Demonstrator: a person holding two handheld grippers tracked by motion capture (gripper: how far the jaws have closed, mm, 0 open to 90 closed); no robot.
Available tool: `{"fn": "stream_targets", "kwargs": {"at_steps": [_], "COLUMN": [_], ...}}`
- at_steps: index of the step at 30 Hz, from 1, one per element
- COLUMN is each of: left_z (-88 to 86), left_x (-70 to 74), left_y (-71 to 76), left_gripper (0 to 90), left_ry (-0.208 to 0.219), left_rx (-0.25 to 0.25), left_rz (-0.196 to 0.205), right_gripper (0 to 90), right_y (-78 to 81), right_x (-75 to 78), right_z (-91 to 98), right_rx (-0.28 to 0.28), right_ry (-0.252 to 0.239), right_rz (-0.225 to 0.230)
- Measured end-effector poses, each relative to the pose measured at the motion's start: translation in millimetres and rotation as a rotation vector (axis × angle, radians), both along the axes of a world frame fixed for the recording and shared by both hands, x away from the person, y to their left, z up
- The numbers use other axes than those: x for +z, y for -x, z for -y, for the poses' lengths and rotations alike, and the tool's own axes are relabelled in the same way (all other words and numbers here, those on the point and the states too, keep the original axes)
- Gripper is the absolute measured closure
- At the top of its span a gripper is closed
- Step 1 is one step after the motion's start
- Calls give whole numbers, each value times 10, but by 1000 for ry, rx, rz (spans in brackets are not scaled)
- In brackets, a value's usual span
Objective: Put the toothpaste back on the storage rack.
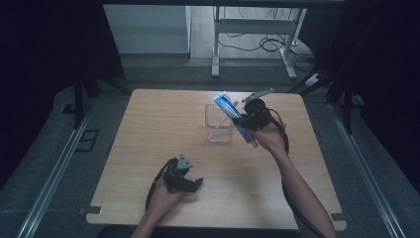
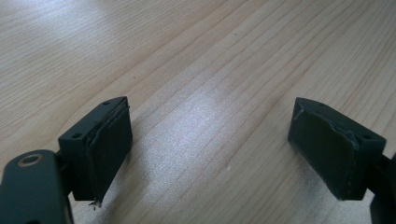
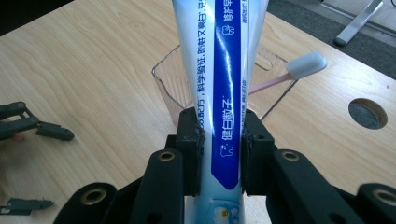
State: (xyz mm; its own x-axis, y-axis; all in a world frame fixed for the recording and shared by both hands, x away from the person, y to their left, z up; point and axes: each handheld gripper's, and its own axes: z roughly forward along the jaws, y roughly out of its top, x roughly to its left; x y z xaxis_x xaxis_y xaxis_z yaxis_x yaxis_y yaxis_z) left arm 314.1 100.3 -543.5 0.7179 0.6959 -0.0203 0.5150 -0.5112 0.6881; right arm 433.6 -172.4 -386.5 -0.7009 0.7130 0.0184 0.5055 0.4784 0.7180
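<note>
Clamping the tube (image 3: 219, 107), the right gripper (image 3: 219, 154) holds it tilted just over the cup (image 1: 219, 124) — pads pressed on both faces. Right gripper view adds a toothbrush (image 3: 306, 64) leaning in the cup. Left gripper (image 2: 210, 154) gapes wide, nothing between its jaws, resting on the table (image 1: 148, 129) well short of the cup — high view places it.
</note>
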Motion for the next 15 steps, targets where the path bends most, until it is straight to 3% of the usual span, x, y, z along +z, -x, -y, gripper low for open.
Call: {"fn": "stream_targets", "kwargs": {"at_steps": [15], "left_z": [0], "left_x": [-1], "left_y": [-1], "left_gripper": [137], "left_ry": [1], "left_rx": [-1], "left_rz": [0], "right_gripper": [729], "right_y": [-180], "right_x": [45], "right_z": [-123], "right_rx": [-1], "right_ry": [-25], "right_rz": [18]}}
